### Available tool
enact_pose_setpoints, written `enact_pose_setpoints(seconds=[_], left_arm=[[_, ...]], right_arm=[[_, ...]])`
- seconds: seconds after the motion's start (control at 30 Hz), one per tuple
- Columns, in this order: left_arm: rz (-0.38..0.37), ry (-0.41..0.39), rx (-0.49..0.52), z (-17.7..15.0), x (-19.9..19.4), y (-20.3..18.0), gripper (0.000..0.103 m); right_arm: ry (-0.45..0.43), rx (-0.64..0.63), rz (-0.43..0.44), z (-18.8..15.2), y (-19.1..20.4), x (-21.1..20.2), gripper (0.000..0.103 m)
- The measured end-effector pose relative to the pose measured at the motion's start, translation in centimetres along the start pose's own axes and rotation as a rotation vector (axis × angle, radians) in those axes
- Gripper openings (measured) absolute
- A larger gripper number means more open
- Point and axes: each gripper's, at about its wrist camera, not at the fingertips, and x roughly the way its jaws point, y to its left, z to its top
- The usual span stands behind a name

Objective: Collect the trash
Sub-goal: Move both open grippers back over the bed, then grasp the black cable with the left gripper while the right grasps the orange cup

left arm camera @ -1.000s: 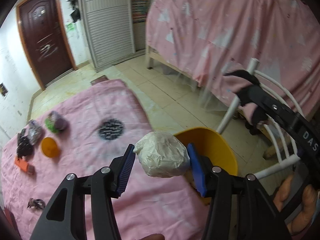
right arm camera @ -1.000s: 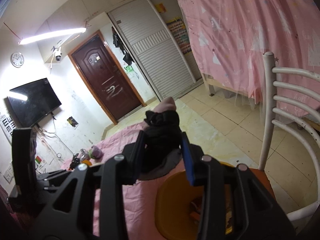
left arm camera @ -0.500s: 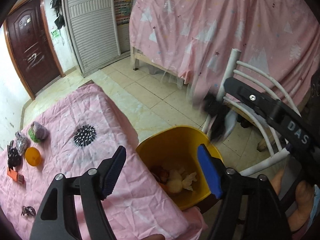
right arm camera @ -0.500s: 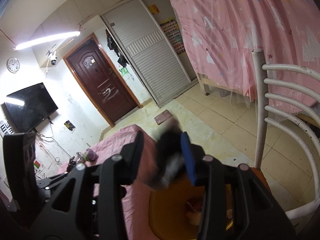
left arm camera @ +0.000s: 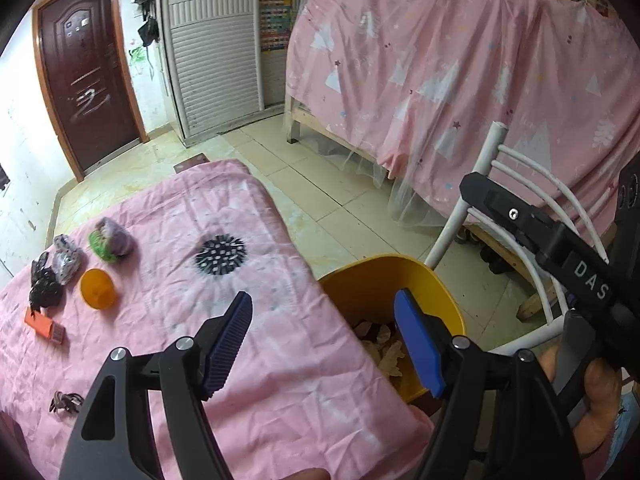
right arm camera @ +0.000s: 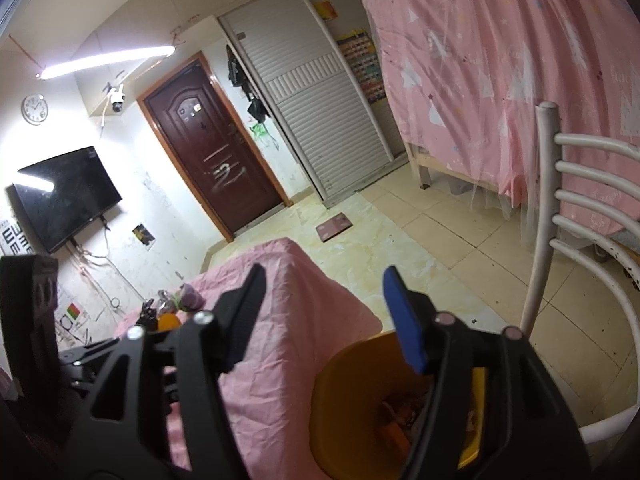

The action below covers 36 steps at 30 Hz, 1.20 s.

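1. clutter at the far left of the pink tablecloth (left arm camera: 248, 360) is small and hard to make out: dark crumpled wrappers (left arm camera: 46, 286), a green and purple bundle (left arm camera: 110, 240), an orange lid (left arm camera: 98, 289), an orange box (left arm camera: 44, 322) and a dark tangle (left arm camera: 64, 400) near the bottom edge.
2. the right gripper's body and the hand (left arm camera: 596, 392) holding it are cut off at the right edge of the left wrist view.
3. left gripper (left arm camera: 324, 340): blue pads stand well apart with nothing between them, over the table edge and the bin's rim.
4. right gripper (right arm camera: 324, 316): jaws are opening, nothing between them, above the bin.
5. yellow bin (left arm camera: 384, 280) stands on the floor just beside the table edge, next to a white chair (left arm camera: 484, 184).
6. inside the bin lies crumpled trash (left arm camera: 384, 350), pale paper and brownish scraps; in the right wrist view some orange bits show too, but the pieces cannot be told apart.
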Motion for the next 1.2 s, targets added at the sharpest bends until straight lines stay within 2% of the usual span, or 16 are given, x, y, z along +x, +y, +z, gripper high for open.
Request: enact_pose_setpoints(seconds=[0.5,1.07,1.13,1.2], left_arm=[[0.060,-0.040,-0.137,-1.3,-3.0,8.6,0.067],[0.119,-0.047,-0.310,-3.6,-4.0,18.8,0.067],[0.128,-0.043,-0.331,-4.1,-4.0,20.1,0.067],[0.141,-0.038,-0.350,-4.8,-4.1,21.5,0.067]], right_arm=[[0.073,-0.114,0.060,-1.4,6.4,3.5,0.059],[0.181,-0.214,0.136,-3.6,14.1,8.5,0.060],[0.194,-0.229,0.146,-3.9,15.1,9.1,0.067],[0.208,-0.246,0.159,-4.4,16.3,9.8,0.069]])
